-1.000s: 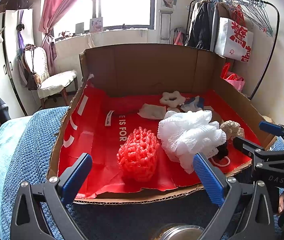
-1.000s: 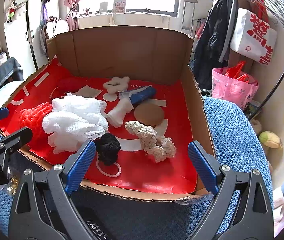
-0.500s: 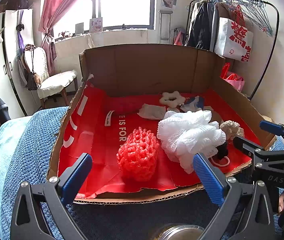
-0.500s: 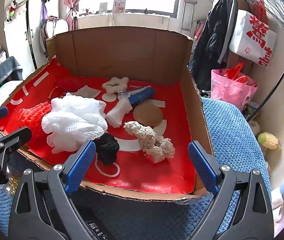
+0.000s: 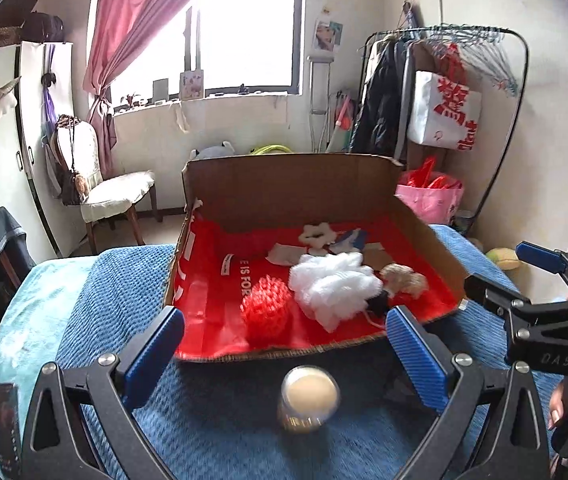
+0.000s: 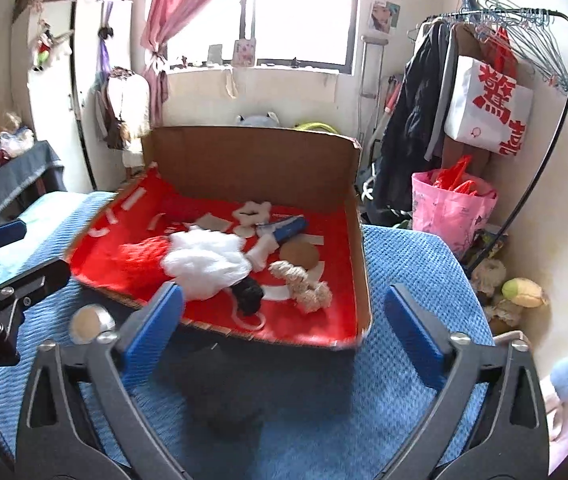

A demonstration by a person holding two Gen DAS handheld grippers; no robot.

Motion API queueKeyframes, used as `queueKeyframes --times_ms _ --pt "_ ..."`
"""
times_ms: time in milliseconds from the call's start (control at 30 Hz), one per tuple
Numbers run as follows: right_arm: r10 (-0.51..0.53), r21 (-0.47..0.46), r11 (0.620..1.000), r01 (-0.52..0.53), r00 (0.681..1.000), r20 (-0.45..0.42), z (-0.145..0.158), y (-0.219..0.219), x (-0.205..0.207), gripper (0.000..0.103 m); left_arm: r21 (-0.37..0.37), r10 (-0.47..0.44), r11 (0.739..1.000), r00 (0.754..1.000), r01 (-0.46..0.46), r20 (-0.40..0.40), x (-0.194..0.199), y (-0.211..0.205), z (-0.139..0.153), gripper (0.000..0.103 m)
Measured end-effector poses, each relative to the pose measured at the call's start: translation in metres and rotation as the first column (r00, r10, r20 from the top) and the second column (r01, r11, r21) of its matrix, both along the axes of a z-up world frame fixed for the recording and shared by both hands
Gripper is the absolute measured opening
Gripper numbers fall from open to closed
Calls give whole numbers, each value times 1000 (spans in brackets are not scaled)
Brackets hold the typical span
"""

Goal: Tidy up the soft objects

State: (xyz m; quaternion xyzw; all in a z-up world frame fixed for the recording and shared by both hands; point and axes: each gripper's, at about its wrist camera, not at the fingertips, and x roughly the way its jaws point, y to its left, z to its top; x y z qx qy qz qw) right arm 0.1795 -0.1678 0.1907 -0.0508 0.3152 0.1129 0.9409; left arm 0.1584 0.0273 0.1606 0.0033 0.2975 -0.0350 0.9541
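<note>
Right hand-held gripper opening wide — empty; left hand-held gripper likewise.

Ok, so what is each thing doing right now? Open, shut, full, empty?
left gripper: open, holding nothing.
right gripper: jaws opening, nothing between them.
cardboard box: open on top, soft things lying inside.
white mesh pouf: loose, untouched.
red mesh pouf: loose, untouched.
jar: upright, lid on.
</note>
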Motion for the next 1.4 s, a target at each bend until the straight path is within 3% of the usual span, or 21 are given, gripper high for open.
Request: queueKeyframes --times_ms 200,433,667,867,1000,1400 --pt "16 1 1000 -16 1000 -22 -6 -2 -46 103 -15 11 1000 1000 -11 -28 -45 -1 -9 103" --pt "-5 9 1000 6 992 -123 -56 -7 -77 103 -66 21 997 990 -30 -138 -68 2 -57 103" --pt "-65 -48 997 54 964 -260 -108 -10 -69 103 -48 22 998 964 -37 -265 -60 -5 -112 103" --pt "-89 -76 995 67 940 -329 -135 -7 -60 103 9 55 998 948 -55 -312 -50 -10 -139 103" --pt "-96 -47 995 85 935 -340 -137 -13 -56 103 50 75 997 948 -62 -310 -48 -14 -141 103" --pt "-99 -47 995 88 937 -334 -138 -11 -58 103 46 90 996 946 -79 -313 -41 -16 -144 103"
